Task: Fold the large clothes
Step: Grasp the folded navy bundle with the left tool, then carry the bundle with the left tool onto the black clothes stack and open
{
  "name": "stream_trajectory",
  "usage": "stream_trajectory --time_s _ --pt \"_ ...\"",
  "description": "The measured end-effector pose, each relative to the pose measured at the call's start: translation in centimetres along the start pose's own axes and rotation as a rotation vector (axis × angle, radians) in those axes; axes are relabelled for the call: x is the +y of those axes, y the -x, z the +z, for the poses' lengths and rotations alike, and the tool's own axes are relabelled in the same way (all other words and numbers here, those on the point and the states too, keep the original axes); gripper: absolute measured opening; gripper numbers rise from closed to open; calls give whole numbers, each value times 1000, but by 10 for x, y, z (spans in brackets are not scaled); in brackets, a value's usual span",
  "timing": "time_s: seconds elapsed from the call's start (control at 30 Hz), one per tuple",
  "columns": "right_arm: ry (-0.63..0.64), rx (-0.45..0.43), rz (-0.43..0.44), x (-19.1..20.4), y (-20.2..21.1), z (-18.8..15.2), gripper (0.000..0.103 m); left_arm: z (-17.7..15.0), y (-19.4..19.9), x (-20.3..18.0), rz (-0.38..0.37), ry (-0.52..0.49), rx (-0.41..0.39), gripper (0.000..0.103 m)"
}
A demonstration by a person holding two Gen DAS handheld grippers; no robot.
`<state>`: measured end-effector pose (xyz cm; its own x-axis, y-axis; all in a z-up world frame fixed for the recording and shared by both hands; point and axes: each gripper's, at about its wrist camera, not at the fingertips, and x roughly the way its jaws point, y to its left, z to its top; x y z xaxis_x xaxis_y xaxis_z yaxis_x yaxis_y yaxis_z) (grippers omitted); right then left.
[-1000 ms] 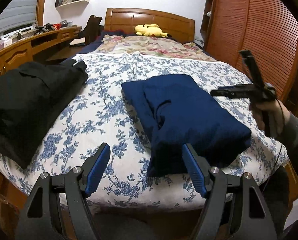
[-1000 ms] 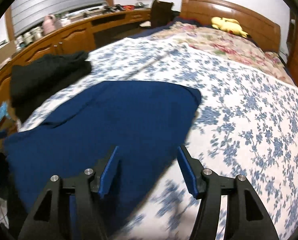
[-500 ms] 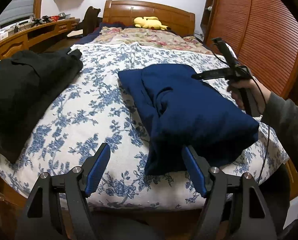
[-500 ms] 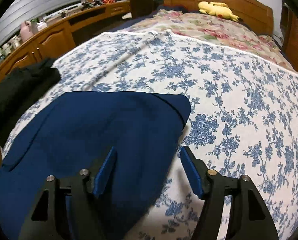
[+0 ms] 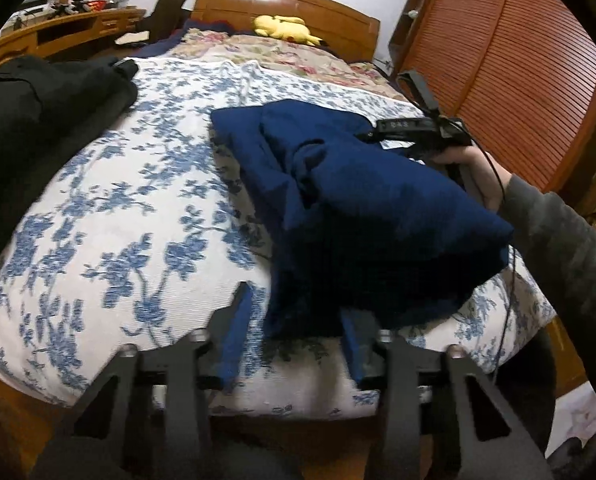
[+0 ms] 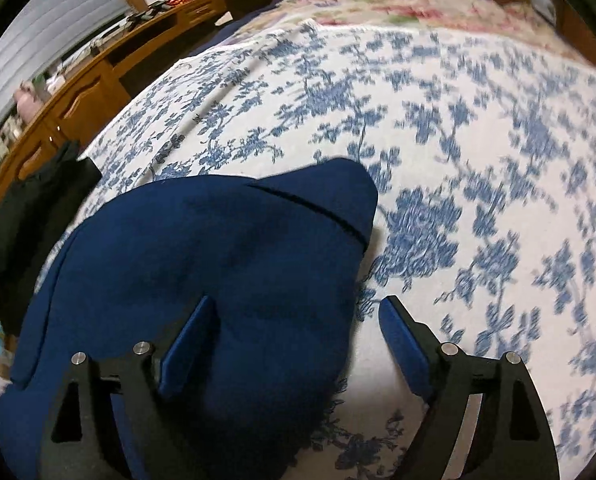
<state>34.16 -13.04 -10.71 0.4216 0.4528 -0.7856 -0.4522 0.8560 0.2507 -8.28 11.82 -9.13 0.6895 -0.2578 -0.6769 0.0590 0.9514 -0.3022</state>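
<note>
Status: one navy garment (image 5: 361, 216), already folded into a thick bundle, lies on the bed (image 5: 110, 216) in the centre-right of the left wrist view. Its long axis runs from the lower centre of that frame, at the near bed edge, up toward the headboard (image 5: 286, 0) at upper centre.

Left tongs (image 5: 294, 340) are wide, nothing held. Near end of the bundle sits just ahead of them, lower centre of frame, slightly toward the right finger; whether the blue pads (image 5: 238, 332) touch cloth I cannot tell, the frame is blurred there.

Right tongs (image 6: 294, 340) are also wide and hold nothing. In the right wrist view the garment fills the lower left, its far corner at frame centre. The bundle's right edge passes between the two fingers: left finger over cloth, right finger over bare bedspread.

Key relation: each tong is at one end of the long axis, left at the near end, right at the far end on the right side. Both are about equally near to their own end, so either could pinch first.

Count: one navy garment, one black garment (image 5: 30, 120) heaped at the left edge well apart, one yellow plush toy (image 5: 284, 28) by the headboard, two tongs.
</note>
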Motion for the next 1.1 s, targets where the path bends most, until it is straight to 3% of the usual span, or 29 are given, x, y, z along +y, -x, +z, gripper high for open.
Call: stream_trajectory --time_s 0.07,0.13,0.17,0.2,0.3,0.43,0.57,0.7,0.9,1.1 --pt "-13 12 33 -2 1 0 82 -1 -1 -3 -3 -3 7 29" --pt "-16 19 79 -2 3 1 57 0 -1 -2 -13 -2 9 21" --pt "-17 22 110 0 5 1 50 0 0 -1 -25 4 9 16" --pt "-8 19 122 2 7 1 31 0 1 0 -35 8 7 14" --pt "71 -4 81 15 15 1 15 3 8 -1 -42 -1 -11 10" --pt "97 -114 38 24 43 5 12 11 22 -2 -54 -22 -57 9" --pt "127 -139 -37 44 60 12 11 32 41 5 -42 -59 -124 8" --pt "160 -206 -58 76 79 20 11 59 69 29 -13 -67 -193 7" --pt "216 -293 -38 143 106 55 11 107 126 93 59 -68 -278 7" --pt "318 -364 7 247 108 99 11 142 190 162 242 -57 -359 7"
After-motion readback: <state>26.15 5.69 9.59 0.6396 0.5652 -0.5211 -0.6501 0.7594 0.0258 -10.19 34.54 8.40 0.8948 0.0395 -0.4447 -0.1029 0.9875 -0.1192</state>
